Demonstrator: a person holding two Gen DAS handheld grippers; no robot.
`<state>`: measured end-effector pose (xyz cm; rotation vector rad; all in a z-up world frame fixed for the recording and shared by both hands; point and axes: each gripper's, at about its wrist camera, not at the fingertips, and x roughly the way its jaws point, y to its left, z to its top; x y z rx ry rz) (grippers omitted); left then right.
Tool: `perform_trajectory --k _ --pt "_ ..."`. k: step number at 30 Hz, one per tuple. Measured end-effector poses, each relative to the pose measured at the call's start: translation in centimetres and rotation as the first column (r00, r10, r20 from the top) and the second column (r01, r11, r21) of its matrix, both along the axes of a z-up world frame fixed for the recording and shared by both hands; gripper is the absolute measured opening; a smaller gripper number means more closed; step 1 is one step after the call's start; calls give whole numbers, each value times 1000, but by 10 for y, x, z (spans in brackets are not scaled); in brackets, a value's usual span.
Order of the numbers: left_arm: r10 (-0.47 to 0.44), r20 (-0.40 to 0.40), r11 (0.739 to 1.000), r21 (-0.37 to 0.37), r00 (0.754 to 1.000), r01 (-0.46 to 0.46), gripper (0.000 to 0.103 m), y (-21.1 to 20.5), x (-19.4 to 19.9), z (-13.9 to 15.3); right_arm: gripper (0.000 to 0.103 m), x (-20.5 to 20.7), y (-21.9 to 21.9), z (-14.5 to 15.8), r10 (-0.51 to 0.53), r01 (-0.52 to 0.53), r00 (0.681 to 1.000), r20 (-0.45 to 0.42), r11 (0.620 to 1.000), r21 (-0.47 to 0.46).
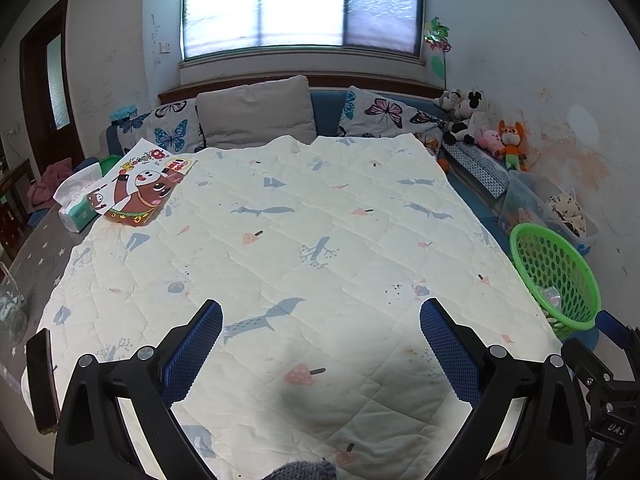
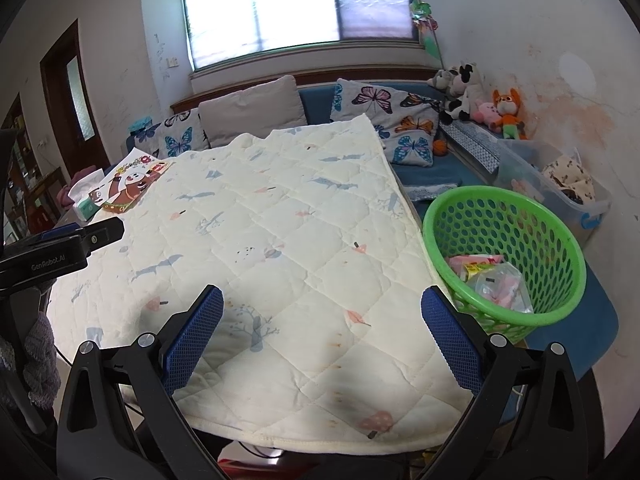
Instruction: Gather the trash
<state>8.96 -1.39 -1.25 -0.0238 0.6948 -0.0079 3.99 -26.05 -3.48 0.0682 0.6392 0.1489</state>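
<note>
A green perforated basket [image 2: 516, 216] stands right of the table and holds crumpled plastic wrappers [image 2: 494, 280]. It also shows in the left wrist view [image 1: 560, 256], with a clear wrapper [image 1: 550, 294] inside. My left gripper [image 1: 320, 324] is open and empty above the cream quilted cloth [image 1: 280, 240]. My right gripper [image 2: 322, 318] is open and empty over the cloth's near right part [image 2: 280, 240], left of the basket. The left gripper's body [image 2: 60, 246] shows at the left edge of the right wrist view.
A cartoon picture sheet [image 1: 140, 188] and a tissue pack [image 1: 78, 200] lie at the table's far left. Behind are a blue sofa with butterfly cushions [image 1: 376, 114], plush toys [image 1: 484, 128] and a clear storage bin [image 2: 560, 184]. A door [image 1: 48, 88] is on the left wall.
</note>
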Motion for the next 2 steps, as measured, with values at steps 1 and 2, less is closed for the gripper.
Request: perform_trajectory --k 1,2 --pt "6 -1 1000 1 1000 -6 96 1 0 0 99 0 0 0 0 0 1000 0 1000 -1" --pt "10 0 1000 1 1000 -10 96 1 0 0 99 0 0 0 -1 1 1000 0 1000 -1"
